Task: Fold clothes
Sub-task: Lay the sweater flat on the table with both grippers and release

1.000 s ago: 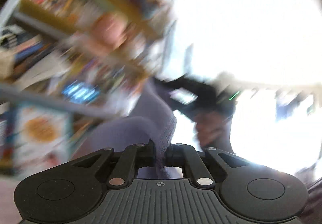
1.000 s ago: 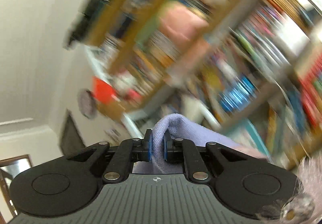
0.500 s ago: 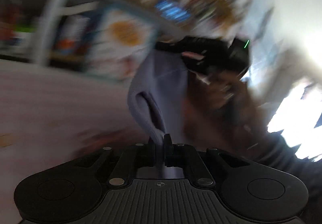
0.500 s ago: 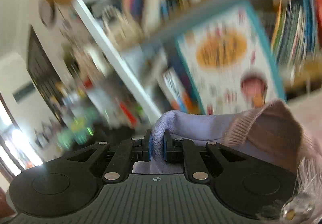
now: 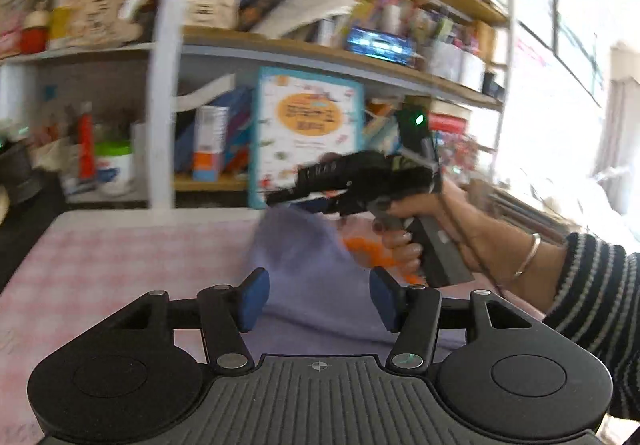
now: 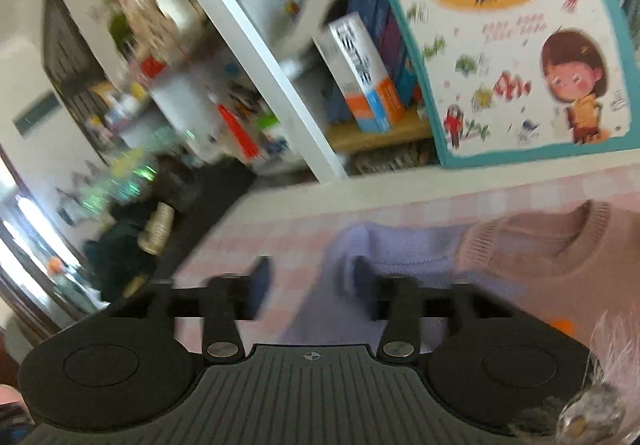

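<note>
Both claws opening over the pink-check desk (image 5: 120,253): left claw (image 5: 318,299) and right claw (image 6: 310,285) part-wide, pads clear of the lilac garment (image 5: 308,269) lying just ahead

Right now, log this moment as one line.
left tongs: opening, nothing gripped | right tongs: opening, nothing gripped | lavender knit garment: on pink checked tablecloth
</note>
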